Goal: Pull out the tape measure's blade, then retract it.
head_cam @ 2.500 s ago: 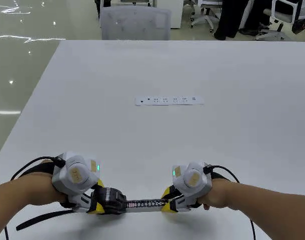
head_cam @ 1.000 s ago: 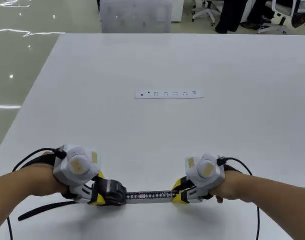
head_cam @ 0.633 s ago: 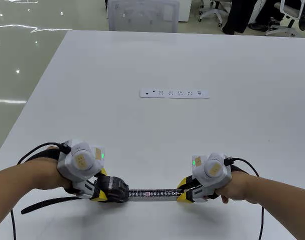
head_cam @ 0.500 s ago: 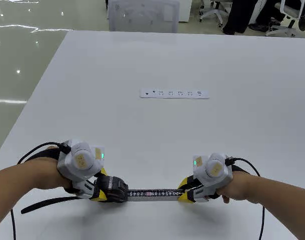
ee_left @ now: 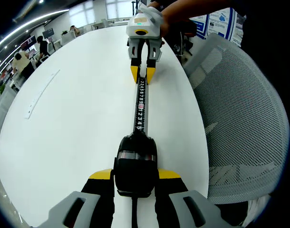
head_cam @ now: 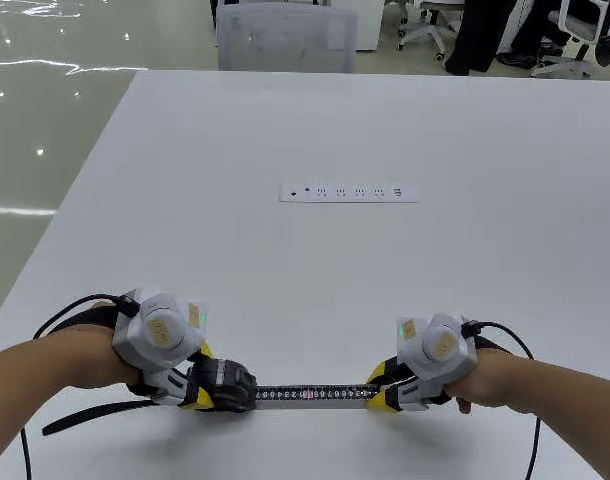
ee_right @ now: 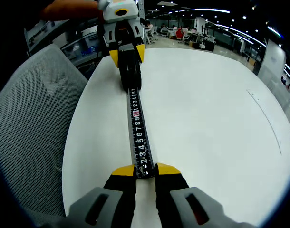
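The black tape measure case [head_cam: 223, 386] [ee_left: 135, 164] lies on the white table near its front edge, with my left gripper [head_cam: 197, 388] [ee_left: 134, 176] shut on it. Its numbered blade [head_cam: 313, 393] [ee_left: 140, 104] [ee_right: 137, 137] runs flat over the table to the right. My right gripper [head_cam: 381, 390] [ee_right: 145, 172] is shut on the blade's tip. In the left gripper view the right gripper [ee_left: 144, 71] stands at the far end of the blade. Across the blade in the right gripper view, the left gripper [ee_right: 127, 54] holds the case [ee_right: 130, 73].
A white power strip [head_cam: 349, 191] lies in the middle of the table [head_cam: 385, 270]. A grey mesh chair [ee_left: 240, 118] [ee_right: 31, 123] stands just off the near edge, and another chair [head_cam: 285, 38] at the far edge. Black cables trail from both grippers.
My right gripper has moved further right with the blade tip, so more blade is out of the case. The left gripper and case have stayed near the same spot.
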Available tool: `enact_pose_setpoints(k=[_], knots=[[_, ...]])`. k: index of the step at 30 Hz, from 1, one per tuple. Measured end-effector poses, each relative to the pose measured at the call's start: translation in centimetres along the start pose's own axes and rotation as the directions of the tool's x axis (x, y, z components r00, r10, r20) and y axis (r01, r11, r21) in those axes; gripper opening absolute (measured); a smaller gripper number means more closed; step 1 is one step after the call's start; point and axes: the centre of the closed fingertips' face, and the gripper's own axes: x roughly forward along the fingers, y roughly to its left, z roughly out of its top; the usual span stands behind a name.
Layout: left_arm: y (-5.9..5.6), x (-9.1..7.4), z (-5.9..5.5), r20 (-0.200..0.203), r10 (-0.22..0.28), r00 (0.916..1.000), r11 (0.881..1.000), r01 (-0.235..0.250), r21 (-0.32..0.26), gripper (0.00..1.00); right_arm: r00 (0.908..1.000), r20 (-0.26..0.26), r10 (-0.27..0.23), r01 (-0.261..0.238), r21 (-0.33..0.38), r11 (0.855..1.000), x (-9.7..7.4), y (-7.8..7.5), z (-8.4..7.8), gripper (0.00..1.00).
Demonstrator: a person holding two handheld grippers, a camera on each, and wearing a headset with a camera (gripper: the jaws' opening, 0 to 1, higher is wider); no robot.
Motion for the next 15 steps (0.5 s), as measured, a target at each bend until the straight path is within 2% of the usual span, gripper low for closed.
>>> enact_pose_setpoints(k=[15], knots=[[0.07,0.03,0.01,0.001,-0.002,1.0,1.0,0.002,0.0,0.29,1.0,-0.008,-0.002,0.002,0.008,1.0,-0.84,-0.21,-0.99,0.13]])
